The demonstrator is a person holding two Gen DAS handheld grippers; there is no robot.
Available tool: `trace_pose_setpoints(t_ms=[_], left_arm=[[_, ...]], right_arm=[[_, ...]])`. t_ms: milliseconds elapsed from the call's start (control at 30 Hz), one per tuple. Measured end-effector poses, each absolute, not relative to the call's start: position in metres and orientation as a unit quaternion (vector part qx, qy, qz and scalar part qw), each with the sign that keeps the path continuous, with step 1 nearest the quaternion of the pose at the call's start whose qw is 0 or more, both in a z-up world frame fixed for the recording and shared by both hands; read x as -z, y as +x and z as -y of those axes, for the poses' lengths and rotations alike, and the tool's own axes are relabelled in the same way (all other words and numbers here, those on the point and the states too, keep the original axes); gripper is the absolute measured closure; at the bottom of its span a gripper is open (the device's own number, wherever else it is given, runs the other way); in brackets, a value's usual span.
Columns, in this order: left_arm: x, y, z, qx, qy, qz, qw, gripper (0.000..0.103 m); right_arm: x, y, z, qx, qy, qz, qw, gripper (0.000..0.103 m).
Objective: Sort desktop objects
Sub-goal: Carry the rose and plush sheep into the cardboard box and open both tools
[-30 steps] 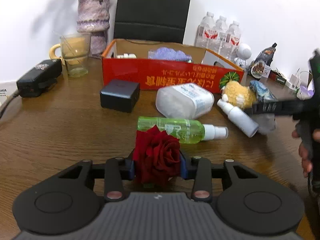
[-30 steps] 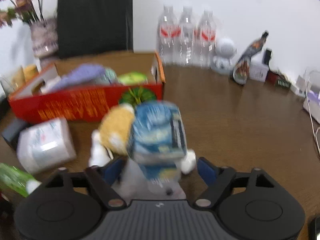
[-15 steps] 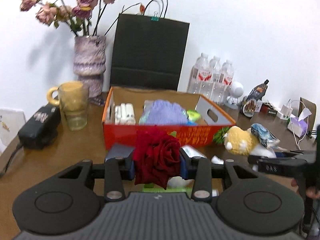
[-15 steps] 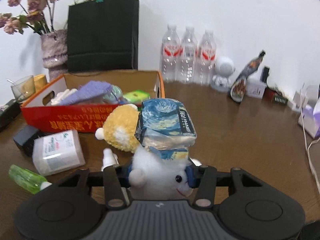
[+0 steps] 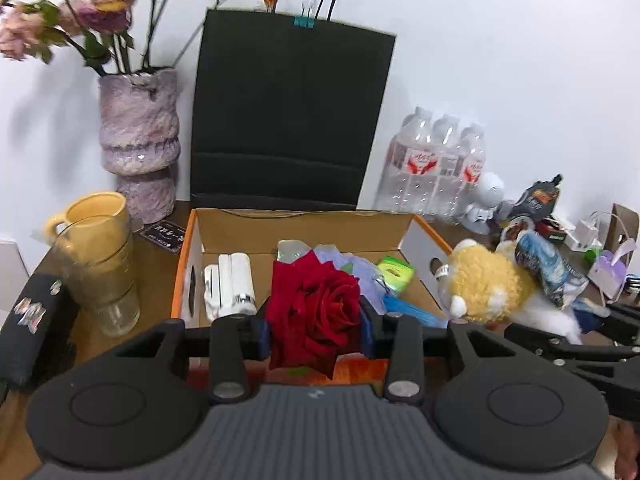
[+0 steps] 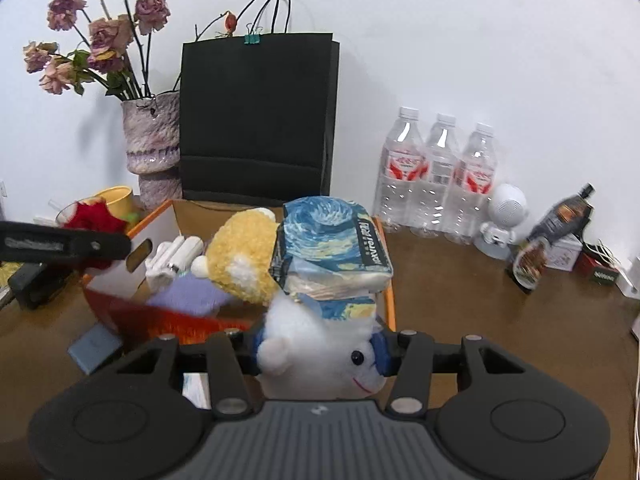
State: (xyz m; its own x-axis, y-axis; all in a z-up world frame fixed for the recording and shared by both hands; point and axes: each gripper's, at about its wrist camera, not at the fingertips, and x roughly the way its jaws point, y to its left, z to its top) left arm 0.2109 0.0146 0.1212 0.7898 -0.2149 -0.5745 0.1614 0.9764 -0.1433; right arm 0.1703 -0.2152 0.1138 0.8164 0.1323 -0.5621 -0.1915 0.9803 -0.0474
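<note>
1. The left gripper (image 5: 316,330) has its fingers clamped on a red rose (image 5: 314,314), held up over the near wall of the orange cardboard box (image 5: 182,280).
2. The right gripper (image 6: 320,350) squeezes a white plush toy (image 6: 316,344) between its fingers; the plush's yellow part (image 6: 244,260) and a blue tissue pack (image 6: 332,244) ride on top of it, hanging over the box's right end.
3. Inside the box lie white tubes (image 5: 230,286), a purple cloth (image 6: 188,296) and a green packet (image 5: 394,276).
4. Behind it stand a black paper bag (image 5: 288,120), a vase of dried flowers (image 5: 138,132) and three water bottles (image 6: 438,176).
5. A yellow mug (image 5: 96,212) and a glass (image 5: 100,276) sit left of the box.
</note>
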Motion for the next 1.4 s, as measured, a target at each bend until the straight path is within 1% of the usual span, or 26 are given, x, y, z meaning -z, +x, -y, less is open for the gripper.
trace_pose_setpoints(t_ms=[167,300,467,567,633,700,733,767,800,833,867,900,967,1000,1033,1100,1233,1400], left_arm=[[-0.111,0.275,-0.018,0.089,-0.051,-0.352,0.930,0.063],[-0.099,0.320,-0.014,0.067,-0.059,-0.375,0.923,0.062],[-0.078,0.354,0.001,0.045,-0.029,-0.395,0.917,0.062],[-0.068,0.366,0.005,0.033,-0.016,-0.402,0.915,0.062],[-0.062,0.372,0.005,0.027,-0.018,-0.409,0.912,0.060],[-0.057,0.378,0.005,0.021,-0.021,-0.416,0.909,0.060],[-0.054,0.381,0.005,0.018,-0.022,-0.419,0.907,0.057],[-0.052,0.381,0.006,0.019,-0.018,-0.422,0.906,0.054],[-0.053,0.379,0.006,0.020,-0.016,-0.420,0.907,0.046],[-0.055,0.377,0.006,0.019,-0.014,-0.414,0.910,0.029],[-0.058,0.374,0.006,0.017,-0.012,-0.408,0.913,0.020],[-0.061,0.372,0.006,0.017,-0.008,-0.405,0.914,0.013],[-0.067,0.366,0.006,0.017,0.001,-0.400,0.916,0.013],[-0.071,0.363,0.005,0.016,0.002,-0.398,0.917,0.012],[-0.074,0.359,0.005,0.015,0.002,-0.397,0.918,0.007],[-0.083,0.351,0.005,0.011,0.004,-0.391,0.920,0.000],[-0.100,0.326,0.006,0.013,0.008,-0.384,0.923,0.000],[-0.119,0.286,0.005,0.028,0.004,-0.366,0.930,0.000]], right_arm=[[-0.125,0.228,0.211,-0.109,-0.031,-0.323,0.940,0.055],[-0.118,0.283,0.207,-0.102,-0.023,-0.361,0.927,0.055],[-0.093,0.338,0.198,-0.075,-0.032,-0.406,0.910,0.055],[-0.076,0.355,0.192,-0.071,-0.033,-0.424,0.902,0.054],[-0.066,0.364,0.189,-0.074,-0.036,-0.438,0.895,0.052],[-0.058,0.372,0.186,-0.077,-0.042,-0.450,0.889,0.051],[-0.057,0.374,0.185,-0.077,-0.046,-0.459,0.884,0.050],[-0.056,0.375,0.184,-0.076,-0.051,-0.468,0.879,0.044],[-0.055,0.376,0.183,-0.078,-0.059,-0.476,0.874,0.037],[-0.057,0.376,0.183,-0.080,-0.066,-0.478,0.872,0.034],[-0.060,0.373,0.184,-0.081,-0.073,-0.471,0.875,0.029],[-0.064,0.369,0.185,-0.079,-0.075,-0.466,0.878,0.025],[-0.073,0.362,0.186,-0.075,-0.078,-0.455,0.884,0.023],[-0.076,0.359,0.187,-0.077,-0.077,-0.458,0.882,0.023],[-0.080,0.356,0.187,-0.079,-0.075,-0.462,0.880,0.023],[-0.087,0.350,0.188,-0.085,-0.072,-0.468,0.877,0.023],[-0.107,0.324,0.184,-0.102,-0.065,-0.463,0.878,0.023],[-0.117,0.296,0.181,-0.117,-0.060,-0.454,0.881,0.022]])
